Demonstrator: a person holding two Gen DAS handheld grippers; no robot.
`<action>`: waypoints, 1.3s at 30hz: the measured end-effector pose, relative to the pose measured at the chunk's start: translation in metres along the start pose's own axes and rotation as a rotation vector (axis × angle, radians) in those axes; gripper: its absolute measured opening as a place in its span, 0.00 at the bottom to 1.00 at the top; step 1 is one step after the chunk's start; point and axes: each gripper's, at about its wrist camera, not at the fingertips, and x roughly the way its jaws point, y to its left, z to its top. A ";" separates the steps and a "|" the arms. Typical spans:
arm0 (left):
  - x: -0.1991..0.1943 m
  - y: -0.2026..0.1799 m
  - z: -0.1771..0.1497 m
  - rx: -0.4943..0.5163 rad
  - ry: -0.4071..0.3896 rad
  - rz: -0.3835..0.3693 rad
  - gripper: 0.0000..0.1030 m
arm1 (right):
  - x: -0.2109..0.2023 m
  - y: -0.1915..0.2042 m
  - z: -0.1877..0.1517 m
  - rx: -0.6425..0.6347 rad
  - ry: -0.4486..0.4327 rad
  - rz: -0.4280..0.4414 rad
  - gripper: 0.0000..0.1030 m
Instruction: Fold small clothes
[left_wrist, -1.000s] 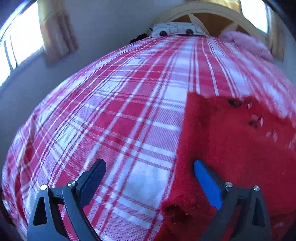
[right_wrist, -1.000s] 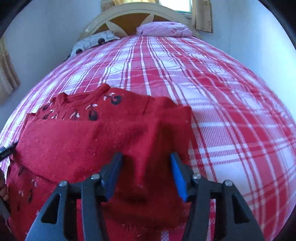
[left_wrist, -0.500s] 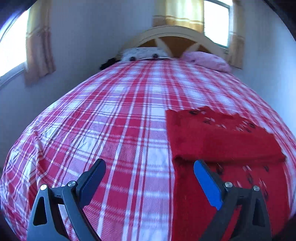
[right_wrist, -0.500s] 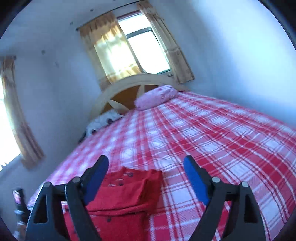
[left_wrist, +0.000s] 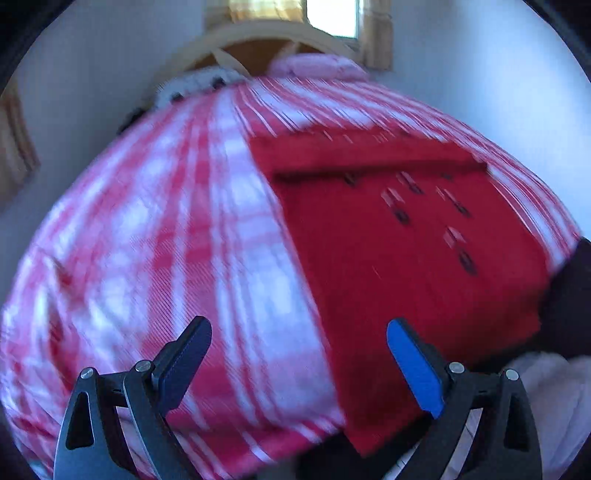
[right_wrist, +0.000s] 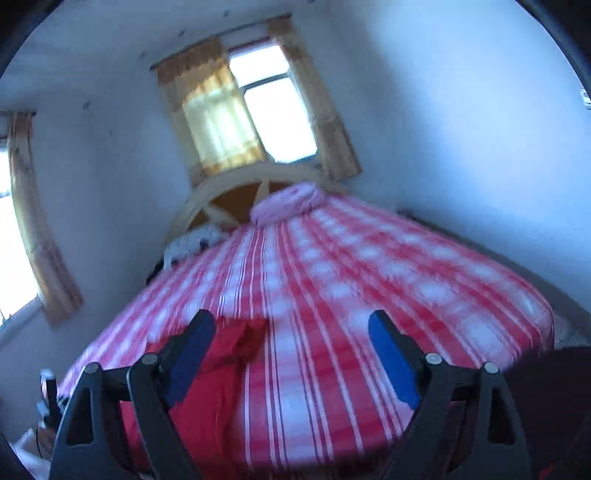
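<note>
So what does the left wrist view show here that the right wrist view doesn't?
Only the left wrist view shows the red sweater's dark and pale markings and the fold edge across its far end. Only the right wrist view shows the two curtained windows and more wall. Both show the plaid bed, the pink pillow, the headboard, some of the sweater, and an open, empty claw: left, right.

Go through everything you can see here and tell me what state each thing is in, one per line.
Left tool: open, empty.
Right tool: open, empty.
Red sweater: flat on the bed, top part folded down over itself.
Plaid bedspread: spread over the bed.
Window curtains: partly drawn.
</note>
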 end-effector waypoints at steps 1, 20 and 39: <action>0.001 -0.003 -0.007 -0.009 0.003 -0.009 0.94 | 0.011 0.004 -0.016 0.001 0.062 0.024 0.87; 0.027 -0.037 -0.062 -0.056 0.101 -0.124 0.93 | 0.179 0.058 -0.198 0.066 0.703 0.270 0.75; 0.016 -0.024 -0.044 -0.114 0.097 -0.200 0.04 | 0.162 0.072 -0.187 0.087 0.701 0.488 0.15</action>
